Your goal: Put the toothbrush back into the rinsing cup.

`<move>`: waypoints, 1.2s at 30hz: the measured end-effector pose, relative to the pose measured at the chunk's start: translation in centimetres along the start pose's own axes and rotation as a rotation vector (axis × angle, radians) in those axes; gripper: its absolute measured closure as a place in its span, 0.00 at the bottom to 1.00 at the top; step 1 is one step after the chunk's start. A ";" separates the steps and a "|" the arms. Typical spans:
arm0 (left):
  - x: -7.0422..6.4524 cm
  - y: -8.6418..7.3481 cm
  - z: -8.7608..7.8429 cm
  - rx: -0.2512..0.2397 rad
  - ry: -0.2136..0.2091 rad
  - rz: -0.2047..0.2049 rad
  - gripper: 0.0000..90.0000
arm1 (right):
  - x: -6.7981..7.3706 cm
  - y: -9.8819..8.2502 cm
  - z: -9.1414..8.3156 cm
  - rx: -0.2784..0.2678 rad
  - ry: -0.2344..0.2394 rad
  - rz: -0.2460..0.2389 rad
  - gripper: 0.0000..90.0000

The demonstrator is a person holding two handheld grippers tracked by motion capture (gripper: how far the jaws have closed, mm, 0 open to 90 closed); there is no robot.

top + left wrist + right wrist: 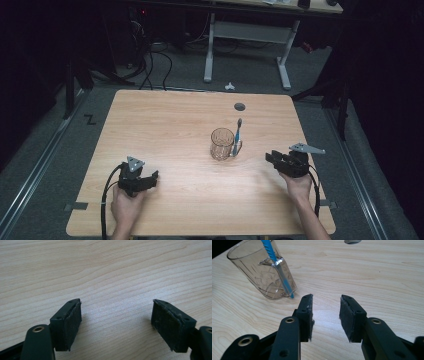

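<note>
**Clear mug and toothbrush wait between two empty grippers**

Seen from the high view, a clear glass mug [222,143] stands upright near the middle of the wooden table [165,125], with a blue toothbrush [237,136] propped through its handle. The left gripper [150,178] sits well apart from it; the right gripper [271,156] is near it.

From the left gripper view, both jaws stand wide apart over bare wood, holding nothing.

From the right gripper view, the jaws are partly apart and empty, the mug [263,272] just beyond. It looks rigid, smooth, likely slippery and breakable; the rim wall seems the safest hold. The toothbrush [277,267] looks light, thin and easily dislodged.
</note>
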State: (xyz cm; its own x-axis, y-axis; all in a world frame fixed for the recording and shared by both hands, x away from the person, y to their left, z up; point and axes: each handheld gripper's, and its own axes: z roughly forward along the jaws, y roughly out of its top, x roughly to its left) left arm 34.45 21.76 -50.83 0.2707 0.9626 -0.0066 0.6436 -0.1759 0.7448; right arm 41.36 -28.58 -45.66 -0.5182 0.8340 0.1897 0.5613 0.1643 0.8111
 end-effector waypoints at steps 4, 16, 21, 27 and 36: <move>0.0 0.0 0.0 0.000 0.000 0.000 0.28 | -0.1 -0.1 0.4 0.010 -0.008 0.002 0.70; 0.0 0.0 0.0 0.000 0.000 0.000 0.28 | -0.4 -0.6 1.5 0.031 -0.035 0.000 0.70; 0.0 0.0 0.0 0.000 0.000 0.000 0.28 | -0.8 -1.4 1.9 0.043 -0.046 0.014 0.70; 0.0 0.0 0.0 0.000 0.001 0.000 0.28 | -1.2 -1.7 2.0 0.053 -0.063 0.017 0.69; 0.0 0.0 0.0 0.000 0.001 -0.001 0.28 | -1.2 -1.9 2.7 0.070 -0.094 -0.007 0.68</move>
State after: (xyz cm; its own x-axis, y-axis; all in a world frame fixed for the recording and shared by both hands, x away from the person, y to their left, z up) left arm 34.45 21.75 -50.83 0.2696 0.9629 -0.0067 0.6437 -0.1751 0.7450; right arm 42.64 -28.50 -48.93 -0.4614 0.8778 0.1288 0.6030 0.2039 0.7712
